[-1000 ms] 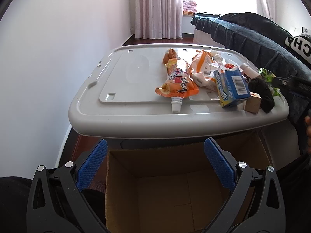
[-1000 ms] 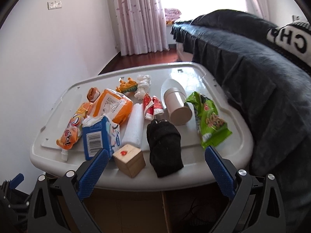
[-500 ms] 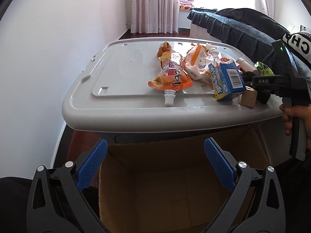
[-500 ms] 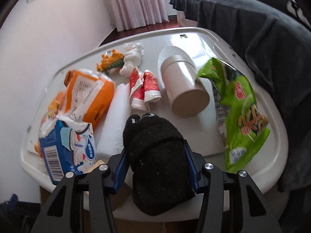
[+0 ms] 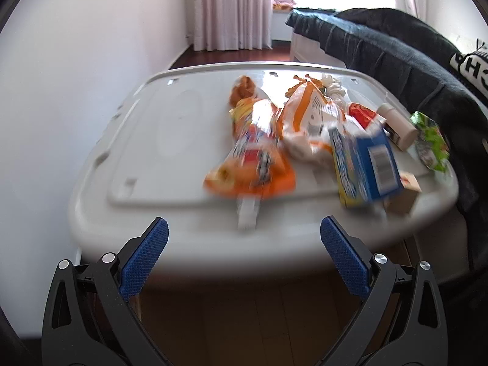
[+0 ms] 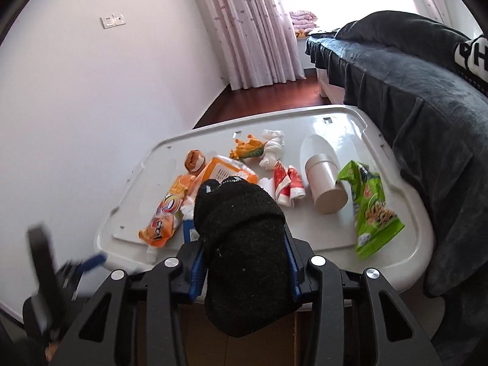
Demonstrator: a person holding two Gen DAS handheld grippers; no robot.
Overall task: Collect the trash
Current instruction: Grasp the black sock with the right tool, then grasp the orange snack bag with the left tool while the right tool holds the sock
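Right gripper (image 6: 244,262) jaws are clamped on the black knitted sock (image 6: 241,244), lifted off the white plastic bin lid (image 6: 396,262) and hanging at 6 o'clock in the right wrist view, over the lid's near edge. Grip is mid-body; toe end bulges above the blue pads, the rest droops below. Judgement: light, soft, compressible and high-friction, so slip risk is low, but it is floppy and the loose end could snag the lid edge on the way down.

Left gripper (image 5: 244,259) jaws are wide apart, holding nothing, aimed at the lid's near edge; that view is motion-blurred.

Brown cardboard box (image 6: 259,347) sits below the lid at 6 o'clock, the likely drop target.

Remaining on the lid:
- orange spouted drink pouch (image 5: 250,164), 12 o'clock of the left gripper: slick film, take it by the stiff spout.
- blue cardboard carton (image 5: 366,164), 2 o'clock: light, crushable, pinch across the narrow sides.
- green crinkled snack bag (image 6: 372,210), 2 o'clock in the right view: slippery, pinch a crease.
- beige paper tube (image 6: 326,186): rolls.
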